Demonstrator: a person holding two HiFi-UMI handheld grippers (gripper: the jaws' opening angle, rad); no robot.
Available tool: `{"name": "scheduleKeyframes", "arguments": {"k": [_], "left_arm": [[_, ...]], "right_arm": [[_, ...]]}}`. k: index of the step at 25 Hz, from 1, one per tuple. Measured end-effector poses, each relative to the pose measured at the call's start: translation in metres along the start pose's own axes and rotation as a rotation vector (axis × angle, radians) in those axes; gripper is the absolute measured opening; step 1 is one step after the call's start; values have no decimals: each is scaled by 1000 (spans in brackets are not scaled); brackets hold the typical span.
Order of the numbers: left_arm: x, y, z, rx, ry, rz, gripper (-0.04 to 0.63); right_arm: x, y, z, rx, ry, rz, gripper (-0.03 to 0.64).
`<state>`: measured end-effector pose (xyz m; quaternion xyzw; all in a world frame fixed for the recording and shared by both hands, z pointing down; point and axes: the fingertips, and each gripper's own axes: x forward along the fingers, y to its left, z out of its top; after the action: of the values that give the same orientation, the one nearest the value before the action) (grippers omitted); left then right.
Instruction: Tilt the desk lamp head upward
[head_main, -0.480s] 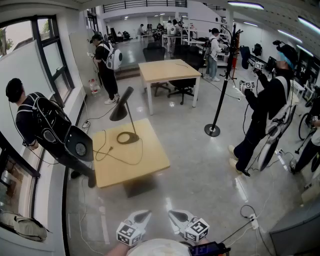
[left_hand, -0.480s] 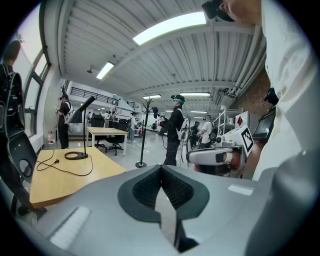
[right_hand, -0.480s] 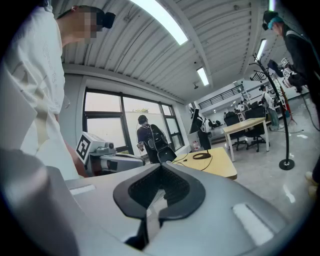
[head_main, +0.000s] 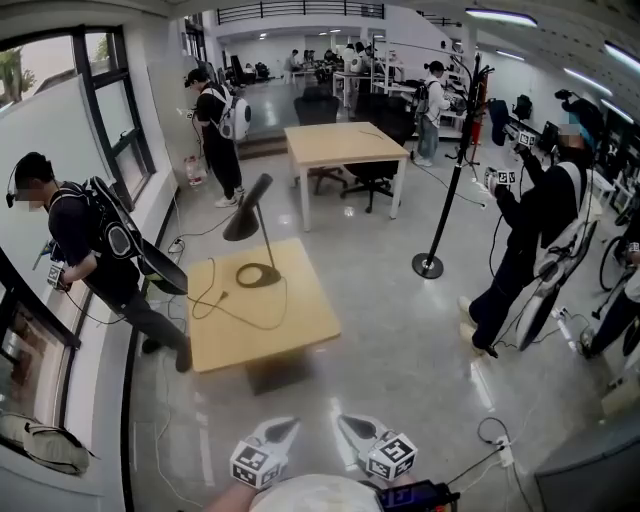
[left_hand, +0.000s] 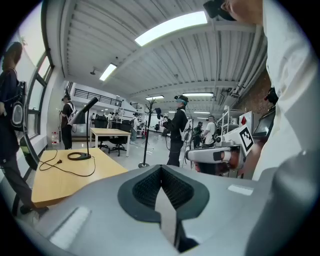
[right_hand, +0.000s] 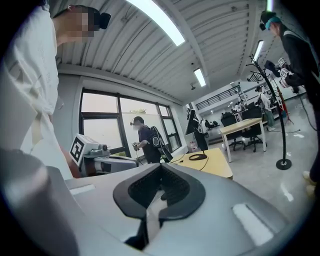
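Black metal, as far as I can judge, makes up the desk lamp (head_main: 262, 240). It stands on the far part of the pale wooden worktop (head_main: 265, 340), well apart from me across a stretch of grey floor (head_main: 400, 350). Its cone-shaped head (head_main: 246, 212) hangs off the top of a thin stem, tipped down and to the left. A round ring base (head_main: 257, 275) sits flat on the wood, and a cord (head_main: 215, 300) loops away to the left.

I expect the lamp to be light and top-heavy, and the joint at the head to be stiff. A push on the head alone could rock or slide the whole lamp. The painted cone looks smooth and likely slippery, so I would take it by the lower rim or nudge it up from underneath. My other gripper could pin the base or the stem.

My left gripper (head_main: 288, 428) and right gripper (head_main: 347, 427) sit low, close to my body at the near edge of the head view. They are side by side, with their tips angled slightly toward each other and pointing ahead at the worktop. Both are fully closed with nothing between the pads. Neither is anywhere near the lamp yet, so the task is not begun.
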<state>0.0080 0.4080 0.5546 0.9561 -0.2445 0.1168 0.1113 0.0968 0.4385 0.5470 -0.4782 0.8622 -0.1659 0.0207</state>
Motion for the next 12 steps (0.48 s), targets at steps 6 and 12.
{"name": "scheduleKeyframes", "arguments": {"k": [6, 12], "left_arm": [[4, 2, 7, 7, -16, 18, 2], [-3, -25, -8, -3, 3, 25, 2]], "right_arm": [[1, -7, 1, -5, 3, 8, 12], [-19, -2, -17, 10, 41, 18, 12]]}}
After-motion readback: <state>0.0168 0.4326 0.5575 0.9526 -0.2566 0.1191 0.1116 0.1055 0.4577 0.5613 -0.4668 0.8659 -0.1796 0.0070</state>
